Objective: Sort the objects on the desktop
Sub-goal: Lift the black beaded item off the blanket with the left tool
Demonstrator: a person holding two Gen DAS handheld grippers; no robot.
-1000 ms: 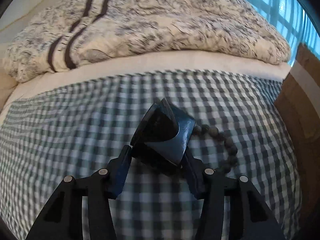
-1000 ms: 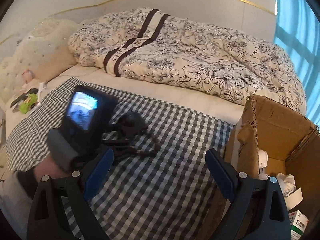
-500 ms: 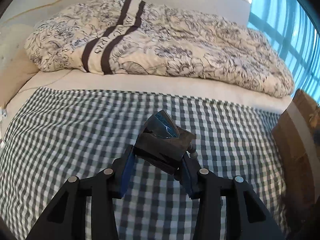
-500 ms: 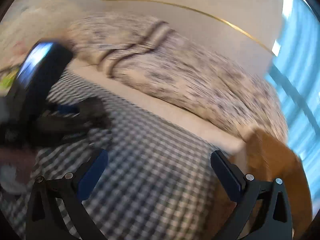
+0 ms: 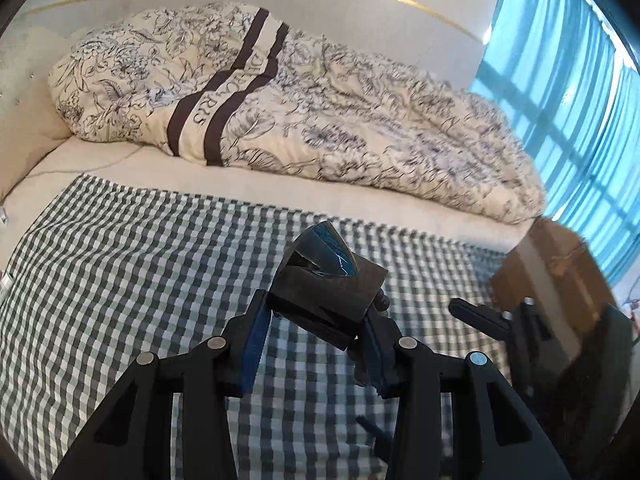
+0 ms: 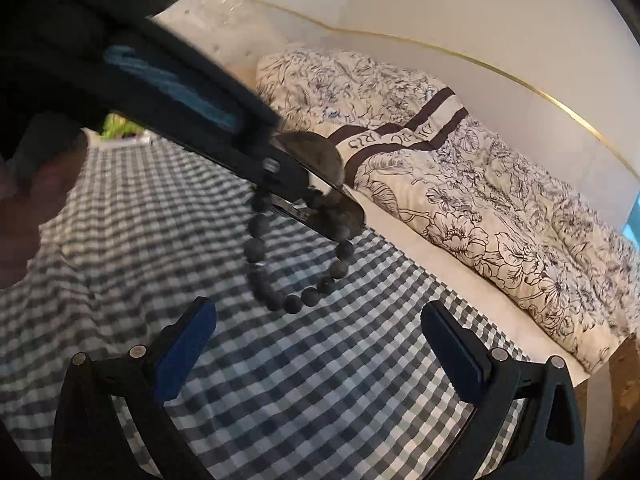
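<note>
1. Since a second ago, the left gripper (image 5: 316,332) has been lifted clear of the checked cloth (image 5: 120,280), and the bead bracelet (image 6: 296,264), which lay on the cloth beside the black object (image 5: 328,292), is now carried up with it.
2. That black, glossy, angular object is clamped between the left gripper's blue-padded fingers (image 5: 254,344).
3. In the right wrist view the bracelet is seen hanging in a loop under the left gripper, above the cloth and not touching it.
4. The right gripper (image 6: 316,352) is held with its fingers wide apart, nothing between them, just below the hanging beads.
5. A cardboard box (image 5: 556,276) is seen at the right edge of the bed, beyond the cloth's right edge.
6. A floral duvet (image 5: 320,120) is heaped along the far side of the bed, well apart from the grippers.
7. Part of a hand (image 6: 28,216) is seen, blurred, at the left edge of the right wrist view.
</note>
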